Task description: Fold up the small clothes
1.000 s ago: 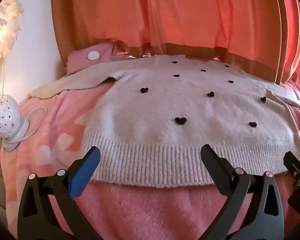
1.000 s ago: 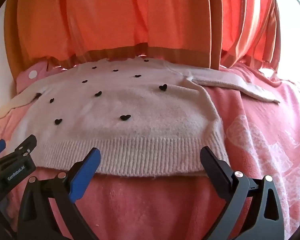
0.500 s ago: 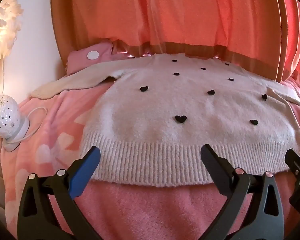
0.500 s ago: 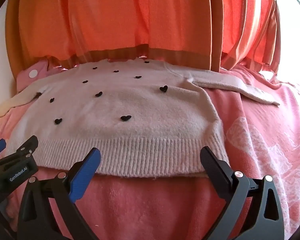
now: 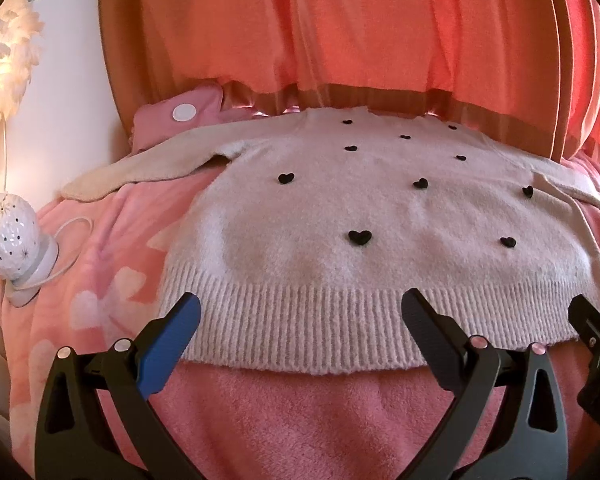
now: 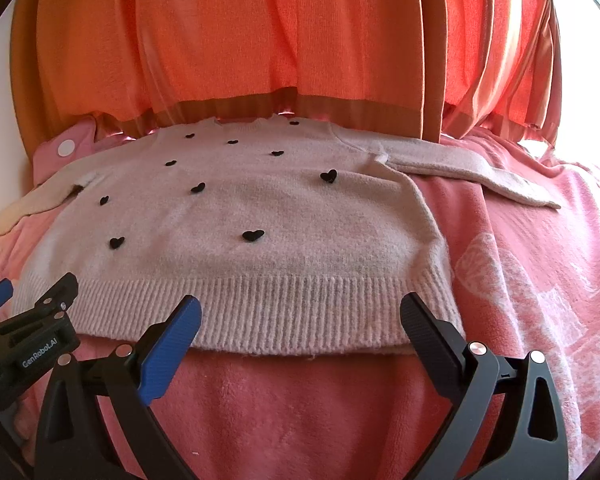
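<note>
1. A cream sweater (image 5: pixel 380 240) dotted with small black hearts (image 5: pixel 359 237) lies flat and face up on a pink blanket (image 5: pixel 300 412) spread over a bed, its ribbed hem (image 5: pixel 320 328) nearest both cameras and its neckline at the far end.
2. Both sleeves are spread outward: the left sleeve (image 5: pixel 147 168) runs toward the wall side, and the right sleeve (image 6: pixel 472 176) stretches over the blanket toward the bright window side.
3. The left hand-held gripper (image 5: pixel 300 326) hovers just in front of the hem, over its left and middle part; its fingers, one with a blue pad (image 5: pixel 167 348), are spread wide apart with nothing between them.
4. The right hand-held gripper (image 6: pixel 300 326) sits just in front of the hem's right part, jaws likewise spread wide and empty; whether either gripper's tips touch the knit cannot be told.
5. The two grippers are side by side, each showing at the edge of the other's view.
6. Beyond the neckline hangs an orange-red curtain (image 5: pixel 340 40), and a pink pillow (image 5: pixel 179 116) with a white dot lies at the far left corner.
7. At the left edge of the bed stands a white perforated lamp (image 5: pixel 9 236) with its cord looping over the blanket.
</note>
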Demonstrator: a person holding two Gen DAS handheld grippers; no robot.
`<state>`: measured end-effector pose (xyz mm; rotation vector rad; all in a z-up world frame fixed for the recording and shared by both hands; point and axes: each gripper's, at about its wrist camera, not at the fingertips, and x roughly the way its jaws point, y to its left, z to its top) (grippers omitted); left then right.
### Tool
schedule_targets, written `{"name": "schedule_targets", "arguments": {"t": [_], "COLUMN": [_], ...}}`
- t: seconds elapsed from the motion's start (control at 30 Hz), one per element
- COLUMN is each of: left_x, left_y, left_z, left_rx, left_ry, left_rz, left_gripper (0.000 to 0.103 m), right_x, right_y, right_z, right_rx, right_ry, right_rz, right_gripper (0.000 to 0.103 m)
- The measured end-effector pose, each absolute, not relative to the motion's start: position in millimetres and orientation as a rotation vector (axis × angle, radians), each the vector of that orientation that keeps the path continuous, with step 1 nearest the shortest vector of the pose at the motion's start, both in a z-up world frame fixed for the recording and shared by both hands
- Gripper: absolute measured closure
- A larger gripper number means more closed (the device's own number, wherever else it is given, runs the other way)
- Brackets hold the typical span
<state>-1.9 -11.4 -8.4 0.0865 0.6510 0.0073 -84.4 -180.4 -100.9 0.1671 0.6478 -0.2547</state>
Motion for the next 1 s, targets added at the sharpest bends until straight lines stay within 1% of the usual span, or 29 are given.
{"name": "schedule_targets", "arguments": {"t": [1.0], "left_x": [-3.9], "left_y": [-12.9], "left_z": [-8.6], "left_rx": [0.092], "left_ry": [0.649], "left_rz": [0.007], "left_gripper": [0.005], "right_x": [-84.4], "right_y": [-179.2], "right_z": [-99.2], "right_rx": [0.166], "right_ry": [0.646], "right_rz": [-0.256], "right_gripper": [0.005]}}
